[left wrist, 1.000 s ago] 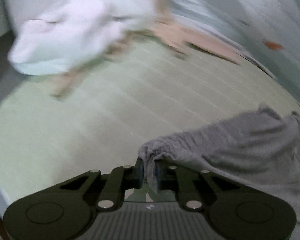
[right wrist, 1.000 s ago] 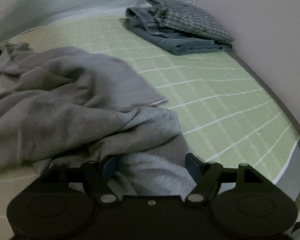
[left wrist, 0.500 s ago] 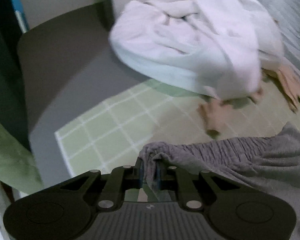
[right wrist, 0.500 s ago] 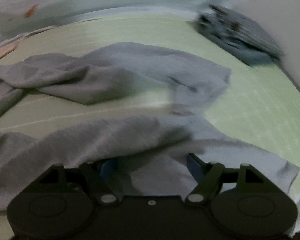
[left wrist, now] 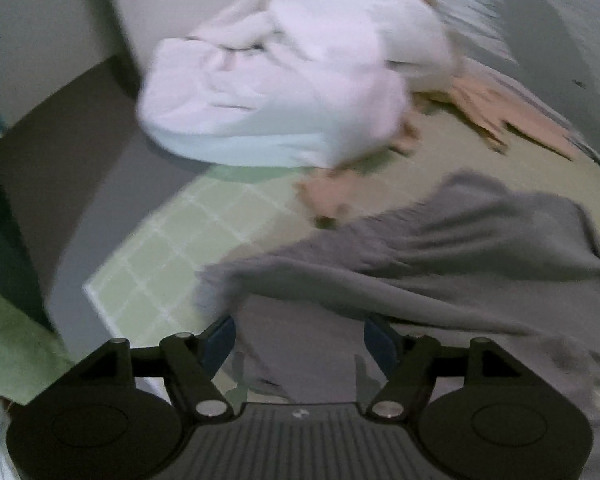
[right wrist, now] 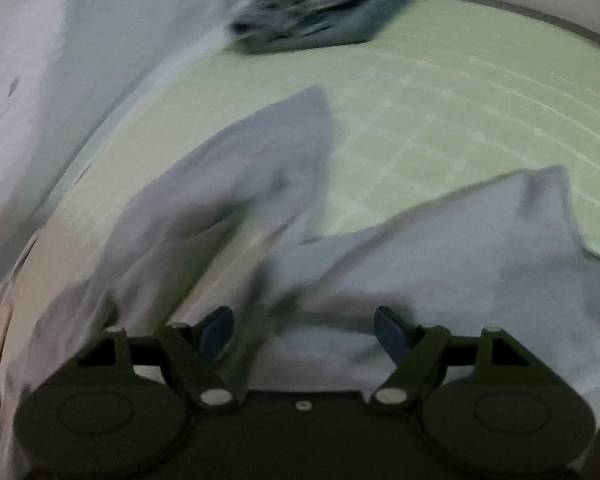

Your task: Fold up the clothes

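Observation:
A grey garment [left wrist: 460, 256] lies spread on the green checked bed sheet [left wrist: 172, 248]. My left gripper [left wrist: 299, 340] is open, its jaws wide apart just above the garment's waistband edge. In the right wrist view the same grey garment [right wrist: 440, 248] shows two leg-like parts pointing away over the sheet [right wrist: 460, 112]. My right gripper [right wrist: 304, 330] is open and hangs over the cloth, holding nothing. Both views are motion-blurred.
A heap of white cloth [left wrist: 284, 80] and a tan garment [left wrist: 500, 112] lie at the far side of the bed. A stack of folded blue-grey and checked clothes [right wrist: 316, 16] sits at the far edge. The grey bed frame [left wrist: 80, 176] borders the sheet.
My left gripper was shut on the grey waistband and has opened, letting it drop onto the sheet. The right gripper stayed open and swung over the garment, which now lies more spread out.

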Demonstrator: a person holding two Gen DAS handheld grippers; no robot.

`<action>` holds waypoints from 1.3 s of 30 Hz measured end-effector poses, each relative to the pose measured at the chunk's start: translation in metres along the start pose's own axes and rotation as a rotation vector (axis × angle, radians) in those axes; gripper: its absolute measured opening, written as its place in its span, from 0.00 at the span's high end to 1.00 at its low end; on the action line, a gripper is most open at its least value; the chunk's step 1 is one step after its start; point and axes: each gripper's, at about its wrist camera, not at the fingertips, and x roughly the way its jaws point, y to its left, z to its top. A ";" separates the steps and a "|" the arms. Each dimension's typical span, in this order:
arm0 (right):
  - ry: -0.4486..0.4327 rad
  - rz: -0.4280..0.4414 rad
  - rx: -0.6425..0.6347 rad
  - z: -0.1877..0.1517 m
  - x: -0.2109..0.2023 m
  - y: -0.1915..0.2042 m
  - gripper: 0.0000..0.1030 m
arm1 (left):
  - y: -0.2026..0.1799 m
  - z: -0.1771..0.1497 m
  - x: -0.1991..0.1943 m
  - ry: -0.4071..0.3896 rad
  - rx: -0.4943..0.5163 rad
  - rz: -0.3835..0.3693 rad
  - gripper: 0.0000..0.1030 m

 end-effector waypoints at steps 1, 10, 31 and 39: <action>-0.013 -0.017 0.001 0.004 -0.001 -0.006 0.24 | -0.007 -0.002 -0.001 0.006 0.015 -0.023 0.29; 0.000 0.011 0.058 0.020 0.005 -0.047 0.24 | -0.093 -0.055 0.003 0.167 0.166 -0.173 0.28; -0.016 0.033 -0.613 0.037 0.028 -0.021 0.98 | -0.184 -0.100 0.023 0.299 0.228 -0.087 0.00; -0.091 0.089 -0.744 0.090 0.097 0.060 0.98 | -0.187 -0.096 0.027 0.322 0.208 -0.086 0.00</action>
